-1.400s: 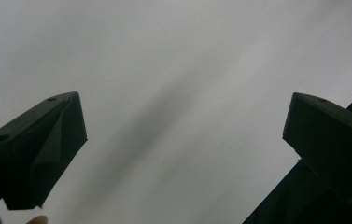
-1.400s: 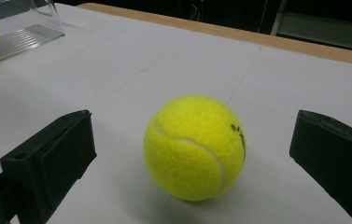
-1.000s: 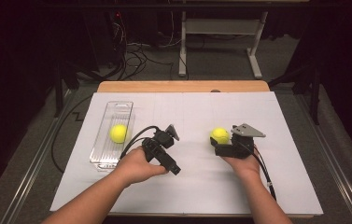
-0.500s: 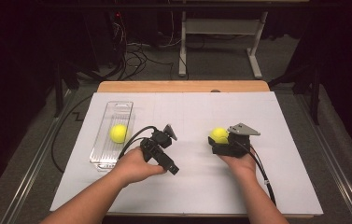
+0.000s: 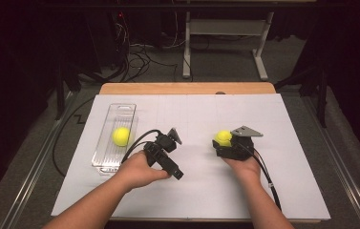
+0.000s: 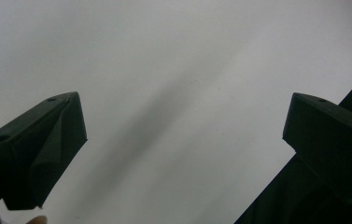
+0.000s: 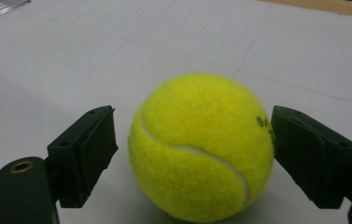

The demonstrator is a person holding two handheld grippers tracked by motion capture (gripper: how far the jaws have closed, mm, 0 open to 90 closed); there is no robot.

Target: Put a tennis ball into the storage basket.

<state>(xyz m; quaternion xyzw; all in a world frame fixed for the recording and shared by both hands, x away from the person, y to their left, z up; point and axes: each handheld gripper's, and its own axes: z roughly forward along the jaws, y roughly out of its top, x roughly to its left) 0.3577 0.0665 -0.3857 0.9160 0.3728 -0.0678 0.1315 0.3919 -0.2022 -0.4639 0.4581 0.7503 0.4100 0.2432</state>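
right gripper [image 7: 192,149] | we have its jaws just closing around the tennis ball [image 7: 201,147] on the desk [image 7: 47,70], left jaw not touching | ball dead ahead between jaws | left gripper [image 6: 183,154] spread, farther

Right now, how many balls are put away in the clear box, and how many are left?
One tennis ball already lies in the clear tray. The second ball sits on the white table cover between the right gripper jaws, which have just been closing; a small gap shows at one jaw, so it isn't gripped yet. Left to do, probably: grip it and carry it to the tray. The left gripper is open and empty.
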